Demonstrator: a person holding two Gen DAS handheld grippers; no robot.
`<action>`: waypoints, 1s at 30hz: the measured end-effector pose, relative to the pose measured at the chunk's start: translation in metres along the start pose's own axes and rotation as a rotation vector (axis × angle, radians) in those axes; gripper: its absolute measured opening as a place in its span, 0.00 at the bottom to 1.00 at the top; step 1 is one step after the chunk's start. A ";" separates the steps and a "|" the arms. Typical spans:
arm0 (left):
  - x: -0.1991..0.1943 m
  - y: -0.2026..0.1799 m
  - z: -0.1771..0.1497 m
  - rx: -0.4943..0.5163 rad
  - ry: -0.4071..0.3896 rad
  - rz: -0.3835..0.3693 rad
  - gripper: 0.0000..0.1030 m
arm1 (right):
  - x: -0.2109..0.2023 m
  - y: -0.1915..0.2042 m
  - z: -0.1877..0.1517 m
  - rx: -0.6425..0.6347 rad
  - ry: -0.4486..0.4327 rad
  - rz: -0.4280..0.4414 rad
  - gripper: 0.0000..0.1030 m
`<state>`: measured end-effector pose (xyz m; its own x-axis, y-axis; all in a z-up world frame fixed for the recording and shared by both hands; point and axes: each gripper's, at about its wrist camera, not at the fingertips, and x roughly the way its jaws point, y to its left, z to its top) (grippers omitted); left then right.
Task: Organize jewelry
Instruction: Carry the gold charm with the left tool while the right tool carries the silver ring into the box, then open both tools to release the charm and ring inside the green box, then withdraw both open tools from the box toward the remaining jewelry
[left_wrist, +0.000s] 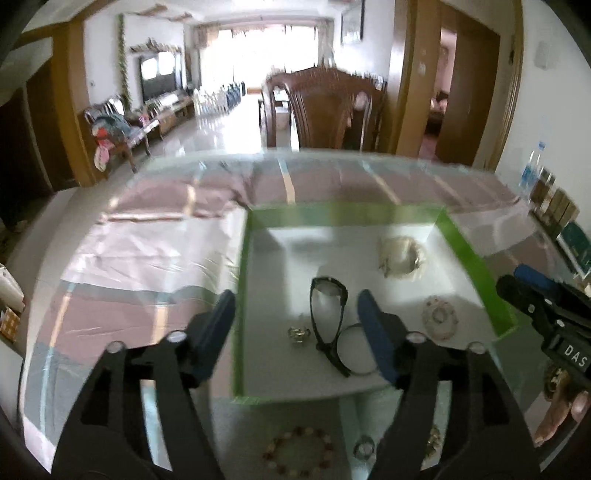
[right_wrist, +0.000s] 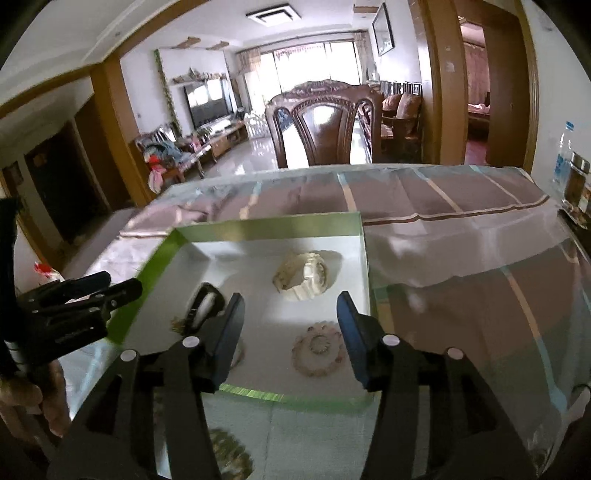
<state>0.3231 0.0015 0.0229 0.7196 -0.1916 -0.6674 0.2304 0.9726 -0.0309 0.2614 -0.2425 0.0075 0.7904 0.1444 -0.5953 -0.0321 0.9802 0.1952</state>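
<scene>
Over the green-rimmed tray (left_wrist: 469, 254), both claws gape and hold nothing; left gripper (left_wrist: 295, 325) straddles the sunglasses (left_wrist: 328, 317), right gripper (right_wrist: 291, 332) frames a bead bracelet (right_wrist: 317, 354); watch (right_wrist: 303, 277) already inside; another beaded bracelet (left_wrist: 299, 450) waits outside on the table, likely next.

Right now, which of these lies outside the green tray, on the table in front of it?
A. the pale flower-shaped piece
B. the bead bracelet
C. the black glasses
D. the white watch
B: the bead bracelet lies on the table in front of the tray, while the watch, glasses and flower-shaped piece lie inside it.
</scene>
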 end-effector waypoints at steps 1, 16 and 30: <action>-0.021 0.004 -0.005 -0.012 -0.029 0.004 0.71 | -0.012 0.002 -0.002 -0.010 -0.018 0.002 0.53; -0.178 0.007 -0.154 -0.020 -0.140 0.013 0.85 | -0.165 0.045 -0.121 -0.073 -0.136 0.011 0.60; -0.187 0.002 -0.198 -0.011 -0.091 0.002 0.85 | -0.175 0.051 -0.170 -0.076 -0.087 0.014 0.60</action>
<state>0.0591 0.0651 0.0001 0.7766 -0.2007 -0.5972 0.2222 0.9742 -0.0384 0.0172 -0.1944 -0.0106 0.8394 0.1496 -0.5225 -0.0874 0.9860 0.1419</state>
